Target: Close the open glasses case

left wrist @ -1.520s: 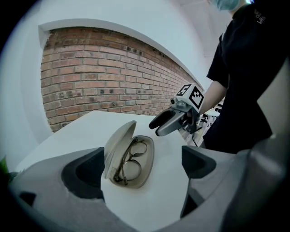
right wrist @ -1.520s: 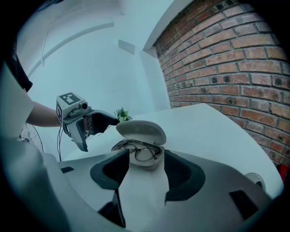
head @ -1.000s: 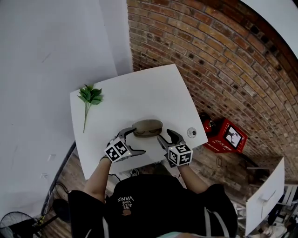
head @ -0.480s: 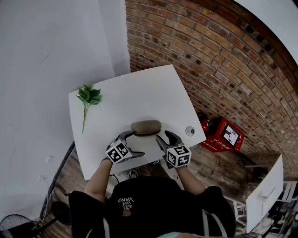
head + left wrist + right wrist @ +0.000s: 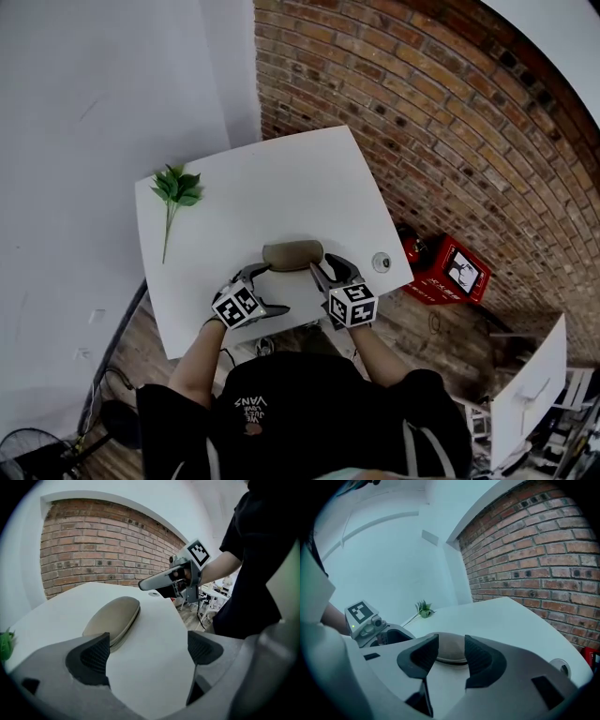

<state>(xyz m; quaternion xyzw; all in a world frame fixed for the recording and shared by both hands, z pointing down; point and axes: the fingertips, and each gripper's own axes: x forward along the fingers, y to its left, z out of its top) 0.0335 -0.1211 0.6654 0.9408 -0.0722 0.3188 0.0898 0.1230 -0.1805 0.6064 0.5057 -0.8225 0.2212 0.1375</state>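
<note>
Glasses case (image 5: 292, 254) lid down, lying on white surface (image 5: 281, 178) near its front edge. Left gripper (image 5: 146, 651): fingers released, wide apart, empty. Right gripper (image 5: 451, 654): fingers just been closing, nothing clamped (case just beyond them).

Glasses case (image 5: 451, 649) part-hidden; small disc (image 5: 380, 262) unidentifiable.

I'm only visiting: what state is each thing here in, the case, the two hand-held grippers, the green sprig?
Case: closed, lying flat on the table.
Left gripper: open, empty, beside the case.
Right gripper: open, jaws have just been closing, nothing held between them, case just ahead.
Sprig: lying flat, apart from the case.
</note>
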